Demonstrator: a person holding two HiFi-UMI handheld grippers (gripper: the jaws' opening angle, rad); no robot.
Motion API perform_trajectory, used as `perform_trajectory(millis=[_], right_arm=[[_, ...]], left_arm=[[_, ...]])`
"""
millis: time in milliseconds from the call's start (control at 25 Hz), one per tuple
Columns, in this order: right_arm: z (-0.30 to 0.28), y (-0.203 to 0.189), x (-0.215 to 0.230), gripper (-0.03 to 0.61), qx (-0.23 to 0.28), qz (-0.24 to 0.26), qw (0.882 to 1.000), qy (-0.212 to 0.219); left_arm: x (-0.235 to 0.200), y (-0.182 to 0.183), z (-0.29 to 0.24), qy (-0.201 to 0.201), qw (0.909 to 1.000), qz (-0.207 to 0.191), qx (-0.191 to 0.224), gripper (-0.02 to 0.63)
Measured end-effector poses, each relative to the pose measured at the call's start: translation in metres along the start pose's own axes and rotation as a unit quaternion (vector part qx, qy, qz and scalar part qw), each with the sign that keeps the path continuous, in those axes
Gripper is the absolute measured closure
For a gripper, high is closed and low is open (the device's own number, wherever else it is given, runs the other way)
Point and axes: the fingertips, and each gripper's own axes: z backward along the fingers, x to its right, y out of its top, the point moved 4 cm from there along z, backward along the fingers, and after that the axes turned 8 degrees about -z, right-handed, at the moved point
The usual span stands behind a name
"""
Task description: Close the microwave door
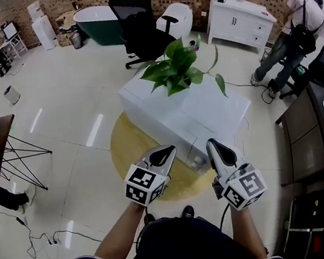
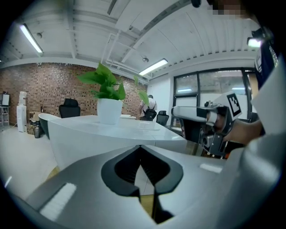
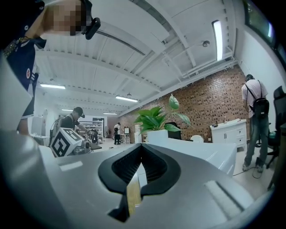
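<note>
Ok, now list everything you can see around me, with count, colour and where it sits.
White block-shaped counter: one, white, centre, on the rug.
Round yellow rug: one, yellow, under the counter.
Leafy potted plant: one, green, on the counter's far end.
Swivel office chair: one, black, behind the counter.
Bathtub: one, dark green, by the brick wall.
Cabinet with drawers: one, white, far right.
Dark table: one, right edge.
Wire-legged side table: one, brown, left edge.
Left gripper: one, grey, jaws together, empty.
Right gripper: one, grey, jaws together, empty.
</note>
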Motion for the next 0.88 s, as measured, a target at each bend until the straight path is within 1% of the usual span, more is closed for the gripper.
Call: perform_trajectory(millis=[120, 320, 400, 560, 880], right_arm=[[-0.006, -0.003, -0.004, 0.577, -0.005, 0.015, 1.000, -0.024], [-0.006, -0.002, 0.001, 0.577, 0.002, 0.005, 0.998, -0.064], [-0.007, -0.002, -0.003, 0.577, 0.009, 0.005, 0.998, -0.068], [-0.015, 0.001, -0.022, 0.577, 0.019, 0.004, 0.999, -0.044], [-0.036, -0.007, -0.059, 0.577, -0.001, 0.022, 1.000, 0.010]], left_arm=[[-0.008, 0.004, 0.021, 0.005, 1.0000, 0.000, 0.006, 0.601], [-0.015, 0.008, 0.048, 0.003, 0.9999, -0.005, 0.011, 0.601], [-0.017, 0.009, 0.056, 0.003, 0.9999, -0.006, 0.015, 0.601], [-0.021, 0.011, 0.065, 0.002, 0.9997, -0.005, 0.022, 0.601], [-0.022, 0.015, 0.077, 0.000, 0.9995, -0.004, 0.032, 0.601]])
